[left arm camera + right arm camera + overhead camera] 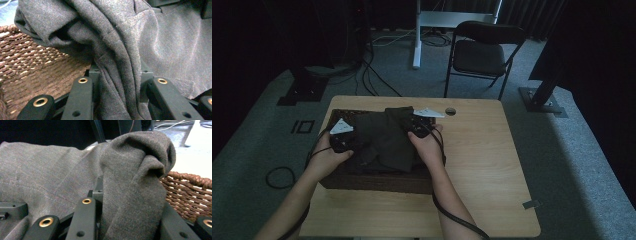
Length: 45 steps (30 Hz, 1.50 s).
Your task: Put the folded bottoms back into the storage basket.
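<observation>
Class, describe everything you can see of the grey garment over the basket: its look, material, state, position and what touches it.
The grey garment is a dark grey woven cloth with a fine twill look and faint stitched seams. It lies crumpled and partly folded over the brown wicker basket on the wooden table. The left gripper pinches a bunched fold of it between its jaws, and the right gripper clamps another gathered fold that rises in a hump. The rest spreads flat between them.
</observation>
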{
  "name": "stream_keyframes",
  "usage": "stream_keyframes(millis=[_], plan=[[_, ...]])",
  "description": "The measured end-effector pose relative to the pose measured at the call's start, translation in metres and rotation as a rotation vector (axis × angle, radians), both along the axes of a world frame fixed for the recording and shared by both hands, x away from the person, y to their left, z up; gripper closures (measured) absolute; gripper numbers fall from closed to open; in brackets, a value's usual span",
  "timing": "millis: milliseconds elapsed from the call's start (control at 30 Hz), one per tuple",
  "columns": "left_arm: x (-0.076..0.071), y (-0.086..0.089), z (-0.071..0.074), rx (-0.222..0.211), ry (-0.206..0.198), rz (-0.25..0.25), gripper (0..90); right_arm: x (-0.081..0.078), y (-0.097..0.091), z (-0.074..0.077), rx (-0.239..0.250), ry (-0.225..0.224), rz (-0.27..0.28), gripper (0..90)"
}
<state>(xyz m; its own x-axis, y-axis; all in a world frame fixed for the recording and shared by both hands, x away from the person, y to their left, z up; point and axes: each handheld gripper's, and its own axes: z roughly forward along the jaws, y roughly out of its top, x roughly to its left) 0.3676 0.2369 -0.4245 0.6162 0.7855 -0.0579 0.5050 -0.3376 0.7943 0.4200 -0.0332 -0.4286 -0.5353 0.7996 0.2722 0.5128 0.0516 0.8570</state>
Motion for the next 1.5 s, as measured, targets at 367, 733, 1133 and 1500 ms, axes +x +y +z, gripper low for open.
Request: stream_keyframes(millis=[367,733,1133,1500], plan=[[0.013,-0.002,-0.008,0.05,0.033,0.026,67.7,0.007,0.007,-0.024,0.007,0.04,-0.033,70.2],[0.025,-0.002,-0.034,0.094,0.094,0.032,66.0,0.013,0.015,-0.044,-0.067,0.121,-0.037,70.1],[0.025,0.004,-0.06,0.043,0.151,0.05,61.0,0.02,0.019,-0.06,-0.156,0.211,-0.077,65.3],[0.031,0.012,-0.073,0.004,0.124,0.184,27.3,0.026,0.018,-0.067,-0.274,0.122,-0.048,19.4]])
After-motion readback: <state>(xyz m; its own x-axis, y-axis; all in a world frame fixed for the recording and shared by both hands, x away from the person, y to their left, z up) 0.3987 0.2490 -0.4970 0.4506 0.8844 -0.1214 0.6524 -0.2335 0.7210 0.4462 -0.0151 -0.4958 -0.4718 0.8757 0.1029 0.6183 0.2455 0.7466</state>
